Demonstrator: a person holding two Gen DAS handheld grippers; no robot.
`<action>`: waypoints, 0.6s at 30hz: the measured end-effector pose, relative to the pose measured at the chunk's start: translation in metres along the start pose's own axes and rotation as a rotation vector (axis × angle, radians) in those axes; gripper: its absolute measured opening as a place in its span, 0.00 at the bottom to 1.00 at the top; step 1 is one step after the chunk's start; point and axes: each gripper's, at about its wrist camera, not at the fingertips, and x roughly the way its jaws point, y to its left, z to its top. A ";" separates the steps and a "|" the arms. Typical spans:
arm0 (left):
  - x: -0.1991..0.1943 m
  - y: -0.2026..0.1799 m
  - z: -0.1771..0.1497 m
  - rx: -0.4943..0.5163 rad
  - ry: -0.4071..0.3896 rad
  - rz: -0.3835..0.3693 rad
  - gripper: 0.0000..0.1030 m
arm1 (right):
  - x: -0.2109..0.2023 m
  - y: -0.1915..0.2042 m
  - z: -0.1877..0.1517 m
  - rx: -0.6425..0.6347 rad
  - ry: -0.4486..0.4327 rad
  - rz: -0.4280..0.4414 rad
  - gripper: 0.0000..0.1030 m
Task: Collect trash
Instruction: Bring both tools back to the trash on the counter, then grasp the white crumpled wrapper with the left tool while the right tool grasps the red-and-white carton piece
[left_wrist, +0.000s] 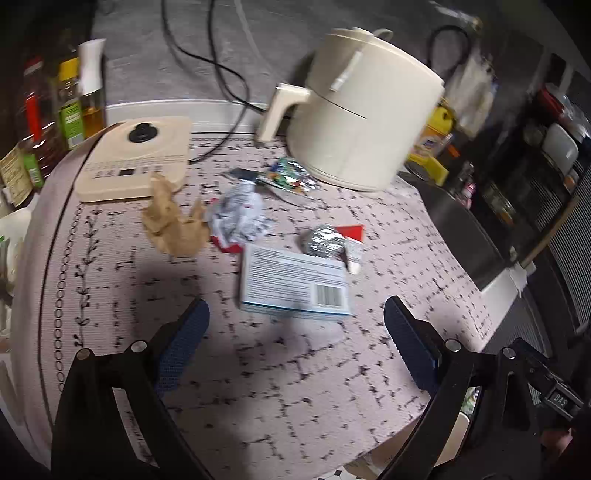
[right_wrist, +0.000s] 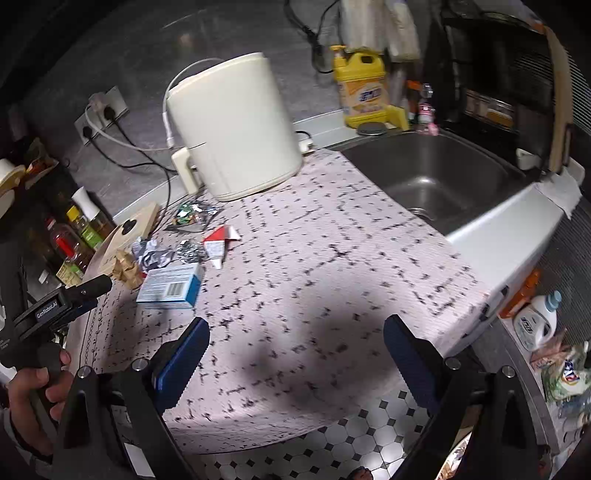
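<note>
Left wrist view looks along the left gripper (left_wrist: 295, 314), whose two blue-padded jaws stand wide apart with nothing between them, hovering over a patterned mat (left_wrist: 258, 387) on the counter. Just ahead of the gap between the jaws lies a blue and white carton (left_wrist: 293, 282), barcode side up. Touching its far right corner is a crumpled foil ball (left_wrist: 323, 239) resting against a red and white paper scrap (left_wrist: 352, 236). Ahead and toward the left jaw sit a crumpled white wrapper (left_wrist: 240, 216) and, beside it, a crumpled brown paper (left_wrist: 173, 221). Farther ahead a shiny snack wrapper (left_wrist: 290, 179) lies at the foot of a cream air fryer (left_wrist: 369, 110), and a cream induction hob (left_wrist: 136, 158) sits beyond the left jaw, with oil bottles (left_wrist: 70, 99) further out on that side. From the right wrist view, the right gripper (right_wrist: 295, 325) also has its jaws spread wide and empty above bare mat. All the trash lies well ahead and beyond its left jaw, the carton (right_wrist: 171, 288) nearest. A steel sink (right_wrist: 443, 177) lies ahead past the right jaw, with a yellow detergent bottle (right_wrist: 364, 92) behind it. A hand (right_wrist: 33, 391) at the far left edge grips the handle of the left gripper.
</note>
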 end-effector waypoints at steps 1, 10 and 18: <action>0.000 0.005 0.001 -0.009 -0.004 0.008 0.92 | 0.005 0.006 0.002 -0.009 0.006 0.010 0.89; -0.003 0.059 0.015 -0.096 -0.034 0.067 0.87 | 0.042 0.045 0.018 -0.047 0.057 0.078 0.75; 0.011 0.063 0.040 -0.069 -0.033 0.046 0.74 | 0.077 0.066 0.038 -0.064 0.101 0.117 0.61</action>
